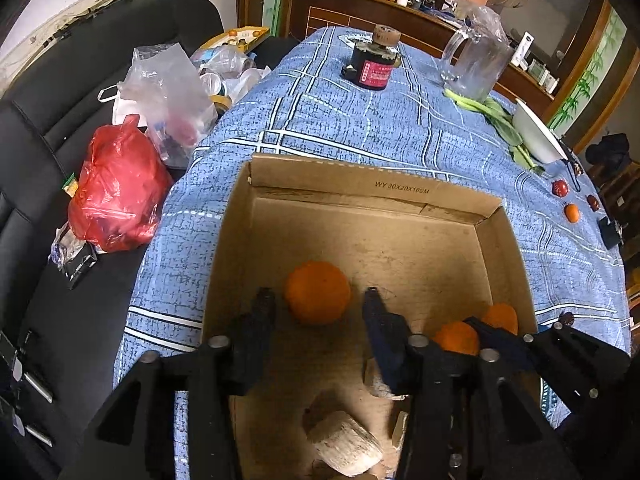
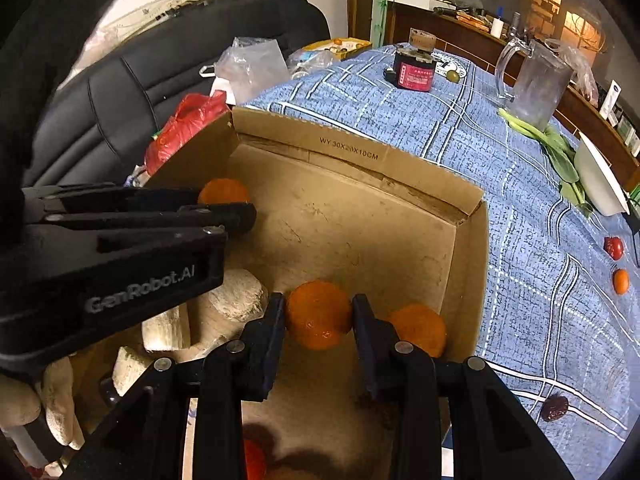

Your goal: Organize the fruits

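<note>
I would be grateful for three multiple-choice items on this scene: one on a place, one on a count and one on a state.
1. Where does the red bag lie?
A. on the blue cloth
B. on the black seat
C. in the white bowl

2. How many oranges are inside the box?
A. one
B. three
C. five

3. How is the right claw?
A. shut on an orange
B. open and empty
C. shut on the glass jug

Key:
1 B: the bag rests on the seat beside the table.
2 B: the left wrist view shows one orange mid-box and two at the right wall.
3 A: both of its fingers press the orange's sides.
</note>
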The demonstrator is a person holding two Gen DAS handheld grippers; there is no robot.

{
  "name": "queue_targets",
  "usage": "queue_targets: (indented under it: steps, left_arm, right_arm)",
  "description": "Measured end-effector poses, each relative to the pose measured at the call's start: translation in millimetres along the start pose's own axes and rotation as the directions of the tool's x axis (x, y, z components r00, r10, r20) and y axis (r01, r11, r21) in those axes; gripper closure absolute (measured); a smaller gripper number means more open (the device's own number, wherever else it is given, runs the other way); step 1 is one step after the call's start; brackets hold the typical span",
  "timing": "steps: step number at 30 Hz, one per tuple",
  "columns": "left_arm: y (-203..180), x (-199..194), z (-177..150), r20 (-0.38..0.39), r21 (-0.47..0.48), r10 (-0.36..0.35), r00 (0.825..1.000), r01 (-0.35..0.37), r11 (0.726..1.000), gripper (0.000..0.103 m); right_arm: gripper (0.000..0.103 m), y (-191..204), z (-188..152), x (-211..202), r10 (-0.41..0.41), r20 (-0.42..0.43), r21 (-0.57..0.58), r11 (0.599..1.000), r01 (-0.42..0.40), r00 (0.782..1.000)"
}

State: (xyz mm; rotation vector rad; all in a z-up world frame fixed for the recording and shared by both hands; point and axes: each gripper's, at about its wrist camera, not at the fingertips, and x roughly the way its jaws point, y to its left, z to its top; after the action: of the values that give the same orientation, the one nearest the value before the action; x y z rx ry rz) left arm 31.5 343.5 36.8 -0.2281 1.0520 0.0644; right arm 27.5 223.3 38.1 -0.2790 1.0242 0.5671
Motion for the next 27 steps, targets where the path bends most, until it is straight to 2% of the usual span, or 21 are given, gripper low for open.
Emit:
queue_targets:
  steps: [1, 3, 5, 13, 14, 15, 17, 23, 25, 27]
  left_arm:
    - [1, -2, 0, 0.004, -0.005, -0.008, 1.000, 0.008, 1.000, 0.051]
    - [2, -7, -1, 0.015, -0.017, -0.018, 1.000, 0.019, 1.000, 0.050]
    - [4, -13, -1, 0.028, -0.029, -0.025, 0.999, 0.026, 0.999, 0.049]
    - [9, -70, -21, 0.152, -0.050, -0.036, 0.988, 0.044, 0.998, 0.037]
    - [9, -77, -26, 0.170, -0.051, -0.036, 0.985, 0.046, 0.998, 0.034]
    - [8, -87, -34, 0.197, -0.051, -0.037, 0.980, 0.048, 0.998, 0.031]
    - [7, -99, -47, 0.230, -0.050, -0.039, 0.972, 0.052, 0.997, 0.030]
    - [-7, -125, -96, 0.308, -0.071, -0.016, 0.951, 0.040, 0.997, 0.029]
    - [-18, -136, -115, 0.345, -0.071, 0.016, 0.939, 0.009, 0.997, 0.029]
    - [-32, -149, -130, 0.396, -0.072, 0.086, 0.914, -0.063, 0.995, 0.027]
  right_arm:
    - [0.063, 0, 0, -1, 0.006, 0.003, 0.002, 1.000, -0.006, 1.000]
    - [0.048, -1, -1, -4, 0.003, 0.021, 0.005, 1.000, -0.003, 1.000]
    - [0.044, -1, -2, -12, -0.007, 0.052, 0.005, 1.000, 0.007, 0.999]
    - [0.044, -3, -18, -65, -0.033, 0.171, 0.001, 0.999, 0.033, 0.985]
    - [0.042, -6, -23, -73, -0.032, 0.187, 0.012, 0.999, 0.030, 0.982]
    - [0.036, -10, -29, -83, -0.029, 0.207, 0.032, 0.999, 0.022, 0.978]
    - [0.030, -18, -41, -97, -0.029, 0.235, 0.075, 0.997, 0.012, 0.971]
    - [0.030, -46, -85, -123, -0.004, 0.261, 0.220, 0.974, -0.055, 0.965]
    - [0.030, -54, -103, -128, 0.003, 0.265, 0.261, 0.962, -0.075, 0.964]
    - [0.030, -59, -120, -132, 0.005, 0.268, 0.297, 0.951, -0.087, 0.963]
